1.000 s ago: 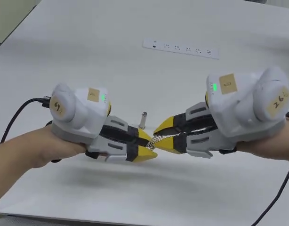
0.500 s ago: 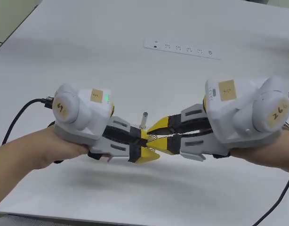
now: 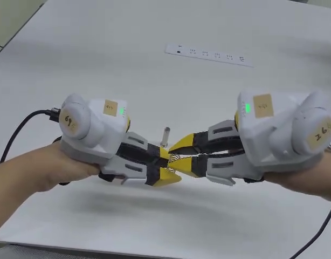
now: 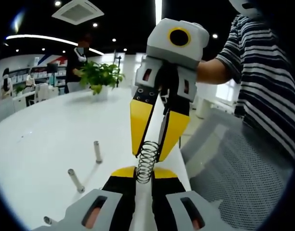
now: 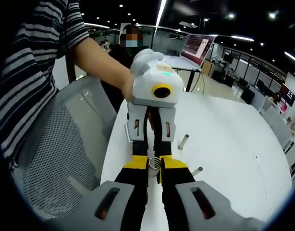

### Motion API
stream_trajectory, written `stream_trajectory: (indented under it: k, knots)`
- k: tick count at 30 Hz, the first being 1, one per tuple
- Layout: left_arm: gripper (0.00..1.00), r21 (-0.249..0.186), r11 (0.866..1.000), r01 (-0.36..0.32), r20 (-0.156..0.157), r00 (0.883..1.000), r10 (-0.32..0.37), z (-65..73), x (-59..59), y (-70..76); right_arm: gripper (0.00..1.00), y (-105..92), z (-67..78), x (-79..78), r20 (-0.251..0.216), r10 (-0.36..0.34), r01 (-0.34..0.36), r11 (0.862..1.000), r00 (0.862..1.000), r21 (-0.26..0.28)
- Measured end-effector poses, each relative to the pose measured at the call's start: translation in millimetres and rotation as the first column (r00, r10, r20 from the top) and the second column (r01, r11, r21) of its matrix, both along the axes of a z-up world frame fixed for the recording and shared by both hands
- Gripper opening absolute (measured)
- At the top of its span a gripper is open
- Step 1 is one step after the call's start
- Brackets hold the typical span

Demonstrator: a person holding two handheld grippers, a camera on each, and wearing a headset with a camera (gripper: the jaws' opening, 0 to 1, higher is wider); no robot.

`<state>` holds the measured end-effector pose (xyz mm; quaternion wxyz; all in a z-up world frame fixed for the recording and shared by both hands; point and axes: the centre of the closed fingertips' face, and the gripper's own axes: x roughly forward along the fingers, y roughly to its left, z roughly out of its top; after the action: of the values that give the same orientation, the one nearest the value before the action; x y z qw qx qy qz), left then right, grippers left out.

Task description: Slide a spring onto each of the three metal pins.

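1. Spring [image 3: 174, 159] [image 4: 146, 161]: one small metal coil is held in the air above the white table [image 3: 101, 54], stretched between the tips of two hand-held grippers that meet nose to nose.
2. The left hand-held gripper [image 3: 166, 166] [image 4: 143, 174] comes in from the left. Its yellow-tipped jaws are closed on one end of the spring.
3. The right hand-held gripper [image 3: 179, 157] [image 5: 153, 166] comes in from the right. Its jaws pinch the other end of the coil, so both tools grip the same spring.
4. Metal pins [image 4: 97, 151]: the left gripper view shows three on the table, to the left of the held spring. One stands upright, a second [image 4: 75, 180] is nearer, and a third [image 4: 48, 220] is cut off at the picture's edge.
5. In the head view, one pin [image 3: 166, 136] stands upright on the table just behind the meeting jaw tips, apart from the spring.
6. One white power strip [image 3: 208, 55] lies well beyond the grippers, on the far part of the table.
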<state>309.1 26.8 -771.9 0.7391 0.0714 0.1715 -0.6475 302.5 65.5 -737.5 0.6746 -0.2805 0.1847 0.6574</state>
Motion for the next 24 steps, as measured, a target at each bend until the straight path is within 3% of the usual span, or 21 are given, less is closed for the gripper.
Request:
stream_trajectory:
  k: [12,24]
  knots:
    - [0.06,0.003,1.0,-0.023,-0.015,1.0,0.023,-2.2,4.1,2.1,0.06,-0.1,-2.5,1.2,0.025,0.011,-0.01,1.0,1.0,-0.028]
    - [0.21,0.01,0.997,-0.08,-0.017,0.997,0.08,-4.3,11.3,13.3,0.06,-1.1,-5.1,5.8,0.04,-0.001,0.002,0.999,0.999,-0.046]
